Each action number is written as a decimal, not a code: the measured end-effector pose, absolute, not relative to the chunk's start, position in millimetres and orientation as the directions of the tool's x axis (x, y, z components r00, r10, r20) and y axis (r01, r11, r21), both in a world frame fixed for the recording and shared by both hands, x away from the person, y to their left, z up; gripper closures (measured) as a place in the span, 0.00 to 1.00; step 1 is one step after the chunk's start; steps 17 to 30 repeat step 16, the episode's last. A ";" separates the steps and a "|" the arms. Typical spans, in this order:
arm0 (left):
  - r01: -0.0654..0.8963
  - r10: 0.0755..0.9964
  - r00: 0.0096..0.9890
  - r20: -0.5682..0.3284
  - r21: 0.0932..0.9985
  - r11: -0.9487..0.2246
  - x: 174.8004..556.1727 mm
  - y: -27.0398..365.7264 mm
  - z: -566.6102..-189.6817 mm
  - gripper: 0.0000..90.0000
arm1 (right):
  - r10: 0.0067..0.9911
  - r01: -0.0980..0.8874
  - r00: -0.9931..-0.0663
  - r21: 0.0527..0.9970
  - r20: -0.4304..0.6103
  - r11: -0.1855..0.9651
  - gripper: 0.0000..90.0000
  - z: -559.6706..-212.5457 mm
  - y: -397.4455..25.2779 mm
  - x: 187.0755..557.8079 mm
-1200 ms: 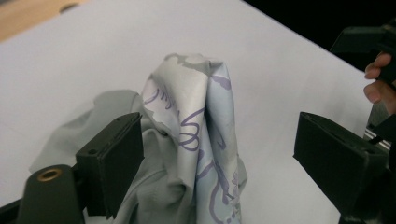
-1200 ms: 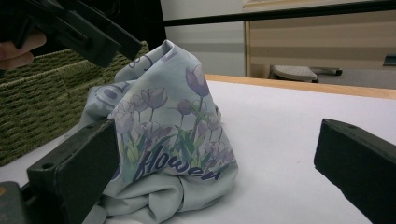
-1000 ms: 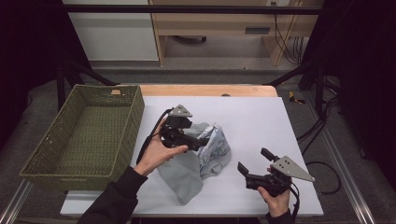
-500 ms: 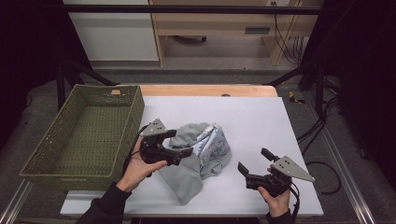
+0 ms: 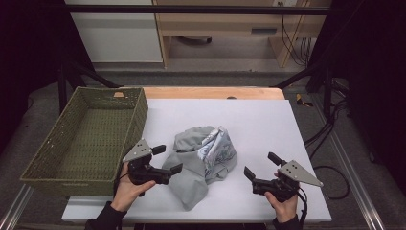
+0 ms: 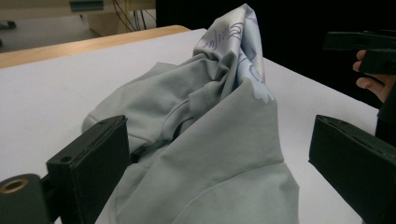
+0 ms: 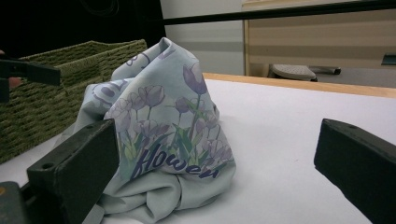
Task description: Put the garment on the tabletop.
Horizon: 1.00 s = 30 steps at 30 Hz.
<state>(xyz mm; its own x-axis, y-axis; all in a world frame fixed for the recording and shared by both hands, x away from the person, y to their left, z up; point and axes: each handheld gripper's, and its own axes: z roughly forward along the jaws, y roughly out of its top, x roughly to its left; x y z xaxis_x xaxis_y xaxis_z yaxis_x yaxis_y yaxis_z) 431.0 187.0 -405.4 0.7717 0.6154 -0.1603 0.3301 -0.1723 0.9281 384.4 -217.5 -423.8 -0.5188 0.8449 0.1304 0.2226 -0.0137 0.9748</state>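
left claw [image 5: 166, 159] jaws apart | right claw [image 5: 261, 166] jaws apart

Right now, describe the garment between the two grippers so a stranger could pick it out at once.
On the white table, just right of the green woven basket, a crumpled pale grey shirt lies in a heap between the left gripper and the right gripper. It is the one soft thing there, and its bunched-up side bears printed purple tulips over blue lettering.

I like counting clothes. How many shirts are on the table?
1. A crumpled grey shirt with a flower print lies mid-table, right of the green basket. Its folds could hide something smaller.
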 end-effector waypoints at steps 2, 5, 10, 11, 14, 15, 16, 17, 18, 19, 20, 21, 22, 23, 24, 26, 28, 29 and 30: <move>0.315 0.628 0.763 -0.153 0.937 -0.154 427.6 191.3 -408.2 0.06 | 0.847 0.228 -0.514 0.974 0.131 -0.012 0.00 -423.7 -216.9 384.2; 0.306 0.638 0.755 -0.150 0.941 -0.142 423.5 197.4 -411.4 0.06 | 0.847 0.225 -0.516 0.974 0.130 -0.012 0.00 -424.2 -217.4 384.4; 0.304 0.646 0.749 -0.146 0.942 -0.140 418.2 205.0 -416.0 0.06 | 0.844 0.233 -0.517 0.972 0.142 -0.021 0.00 -424.9 -220.5 383.7; 0.306 0.650 0.746 -0.144 0.941 -0.144 417.5 205.8 -416.5 0.05 | 0.848 0.235 -0.510 0.972 0.144 -0.024 0.00 -424.9 -220.7 383.7; 0.317 0.655 0.738 -0.163 0.940 -0.124 415.7 209.6 -417.8 0.05 | 0.847 0.232 -0.512 0.972 0.140 -0.021 0.00 -424.6 -221.2 383.2; 0.318 0.660 0.733 -0.166 0.941 -0.117 415.5 210.9 -418.0 0.05 | 0.843 0.224 -0.521 0.975 0.131 -0.013 0.00 -424.6 -221.7 383.4; 0.323 0.662 0.728 -0.175 0.940 -0.106 415.2 211.7 -418.3 0.05 | 0.843 0.225 -0.521 0.974 0.131 -0.012 0.00 -424.5 -221.6 383.4; 0.323 0.662 0.728 -0.175 0.940 -0.106 415.2 211.7 -418.3 0.05 | 0.843 0.225 -0.521 0.974 0.131 -0.012 0.00 -424.5 -221.6 383.4; 0.323 0.662 0.728 -0.175 0.940 -0.106 415.2 211.7 -418.3 0.05 | 0.843 0.225 -0.521 0.974 0.131 -0.012 0.00 -424.5 -221.6 383.4; 0.323 0.662 0.728 -0.175 0.940 -0.106 415.2 211.7 -418.3 0.05 | 0.843 0.225 -0.521 0.974 0.131 -0.012 0.00 -424.5 -221.6 383.4; 0.323 0.662 0.728 -0.175 0.940 -0.106 415.2 211.7 -418.3 0.05 | 0.843 0.225 -0.521 0.974 0.131 -0.012 0.00 -424.5 -221.6 383.4; 0.323 0.662 0.728 -0.175 0.940 -0.106 415.2 211.7 -418.3 0.05 | 0.843 0.225 -0.521 0.974 0.131 -0.012 0.00 -424.5 -221.6 383.4; 0.323 0.662 0.728 -0.175 0.940 -0.106 415.2 211.7 -418.3 0.05 | 0.843 0.225 -0.521 0.974 0.131 -0.012 0.00 -424.5 -221.6 383.4; 0.323 0.662 0.728 -0.175 0.940 -0.106 415.2 211.7 -418.3 0.05 | 0.843 0.225 -0.521 0.974 0.131 -0.012 0.00 -424.5 -221.6 383.4; 0.323 0.662 0.728 -0.175 0.940 -0.106 415.2 211.7 -418.3 0.05 | 0.843 0.225 -0.521 0.974 0.131 -0.012 0.00 -424.5 -221.6 383.4; 0.323 0.662 0.728 -0.175 0.940 -0.106 415.2 211.7 -418.3 0.05 | 0.843 0.225 -0.521 0.974 0.131 -0.012 0.00 -424.5 -221.6 383.4; 0.323 0.662 0.728 -0.175 0.940 -0.106 415.2 211.7 -418.3 0.05 | 0.843 0.225 -0.521 0.974 0.131 -0.012 0.00 -424.5 -221.6 383.4; 0.323 0.662 0.728 -0.175 0.940 -0.106 415.2 211.7 -418.3 0.05 | 0.843 0.225 -0.521 0.974 0.131 -0.012 0.00 -424.5 -221.6 383.4; 0.323 0.662 0.728 -0.175 0.940 -0.106 415.2 211.7 -418.3 0.05 | 0.843 0.225 -0.521 0.974 0.131 -0.012 0.00 -424.5 -221.6 383.4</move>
